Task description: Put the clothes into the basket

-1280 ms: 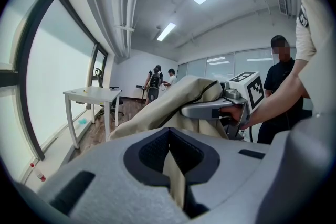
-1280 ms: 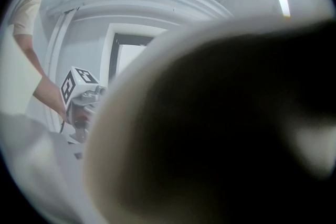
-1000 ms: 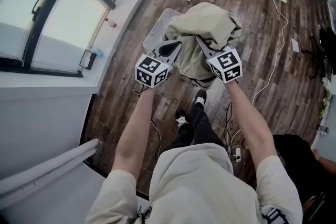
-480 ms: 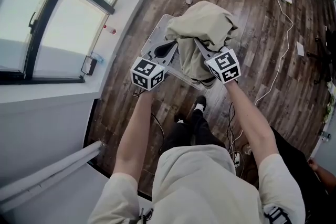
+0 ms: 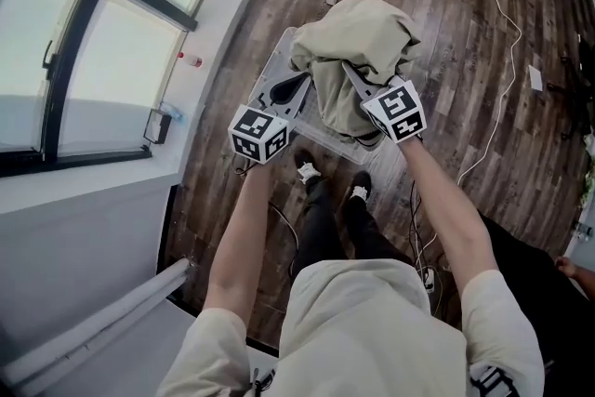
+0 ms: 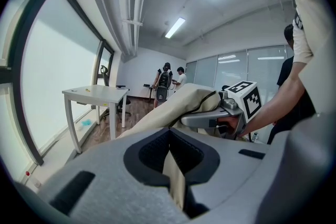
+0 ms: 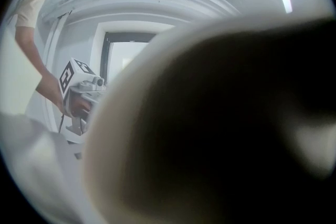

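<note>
Left tongs (image 5: 302,81) closed on a fold of the beige garment (image 5: 358,37); the left gripper view shows cloth pinched flat between the jaws. Right tongs (image 5: 353,74) bite into the same garment from the 3 o'clock side. Their own view is smothered by draped cloth, but the head view shows the tips buried in a fold and bearing its weight, so I judge them closed on it. A two-point hold likely keeps the bulky bundle gathered and clear of the floor. The garment hangs bunched directly over the pale basket (image 5: 275,62), covering most of its opening, not yet let go. The basket stands on the wooden floor (image 5: 446,79) at 12 o'clock from the person's shoes (image 5: 307,170), with the window (image 5: 102,60) at 9 o'clock.
</note>
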